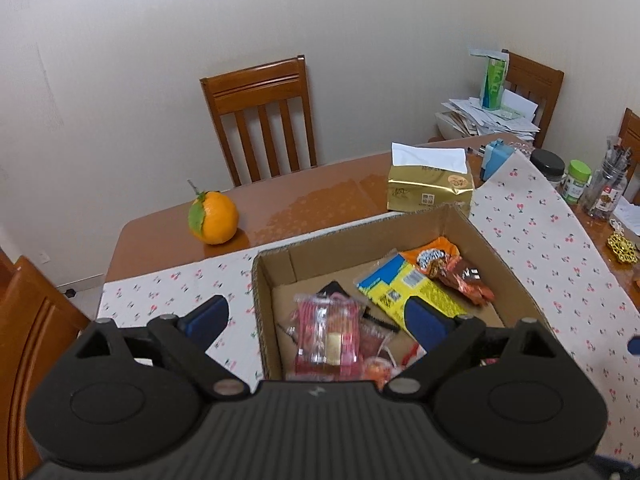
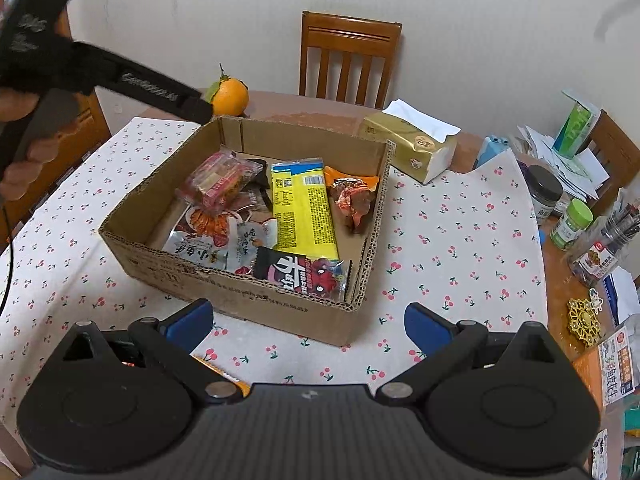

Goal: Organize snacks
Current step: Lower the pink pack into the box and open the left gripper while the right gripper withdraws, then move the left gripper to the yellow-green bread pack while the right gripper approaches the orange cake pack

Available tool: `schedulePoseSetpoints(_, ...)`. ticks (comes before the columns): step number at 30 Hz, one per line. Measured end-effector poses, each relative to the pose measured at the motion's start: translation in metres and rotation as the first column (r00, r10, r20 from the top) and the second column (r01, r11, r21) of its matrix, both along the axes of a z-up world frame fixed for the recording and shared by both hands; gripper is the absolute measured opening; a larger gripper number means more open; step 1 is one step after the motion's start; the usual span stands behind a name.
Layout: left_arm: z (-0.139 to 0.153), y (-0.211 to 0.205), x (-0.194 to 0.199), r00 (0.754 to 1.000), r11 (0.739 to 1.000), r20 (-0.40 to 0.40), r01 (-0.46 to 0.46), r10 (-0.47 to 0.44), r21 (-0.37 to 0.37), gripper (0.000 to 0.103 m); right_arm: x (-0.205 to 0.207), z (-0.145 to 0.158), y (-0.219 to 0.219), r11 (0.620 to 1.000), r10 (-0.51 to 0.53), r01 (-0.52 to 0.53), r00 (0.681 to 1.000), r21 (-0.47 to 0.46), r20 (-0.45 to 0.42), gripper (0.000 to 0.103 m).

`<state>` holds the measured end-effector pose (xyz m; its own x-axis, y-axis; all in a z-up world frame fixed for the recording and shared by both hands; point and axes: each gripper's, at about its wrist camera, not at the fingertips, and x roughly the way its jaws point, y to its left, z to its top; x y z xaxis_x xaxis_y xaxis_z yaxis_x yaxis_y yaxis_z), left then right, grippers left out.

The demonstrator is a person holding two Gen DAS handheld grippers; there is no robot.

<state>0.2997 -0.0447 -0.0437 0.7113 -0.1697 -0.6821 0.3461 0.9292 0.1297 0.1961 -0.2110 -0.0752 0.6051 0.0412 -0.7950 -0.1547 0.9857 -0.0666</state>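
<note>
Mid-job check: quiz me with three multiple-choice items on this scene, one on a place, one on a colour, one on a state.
1. Where does the orange sit?
A. inside the cardboard box
B. on the bare table beyond the cardboard box
C. on a chair

2. What colour is the long flat packet in the box?
A. yellow
B. purple
C. white

3. How is the right gripper?
A. shut on a snack
B. open, holding nothing
C. shut, holding nothing

Answers: B, the orange rests on brown tabletop past the box; A, its wrapper is yellow; B, the blue pads stand wide apart.
</note>
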Motion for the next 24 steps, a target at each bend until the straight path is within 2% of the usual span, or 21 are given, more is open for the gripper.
schedulePoseSetpoints(8,-0.010,0.025,-0.053,0.997,0.997,-0.037,-0.075,0.074,-0.014,0.095,-0.012,-0.004,0.009,1.000,0.022,-0.022,1.000,-0.002,-0.020,0.103)
schedulePoseSetpoints(18,-0.044,0.053,-0.107,0.975,0.980,-0.099,-0.201,0.199,-0.010,0.095,-0.026,-0.042,0.031,0.996,0.080,-0.083,0.987,-0.015,-0.137,0.103)
schedulePoseSetpoints(24,-0.057,0.067,-0.119,0.962,0.971,-0.137,-0.239,0.236,-0.007,0.095,-0.024,-0.062,0.052,0.993,0.109,-0.116,0.980,-0.033,-0.167,0.103)
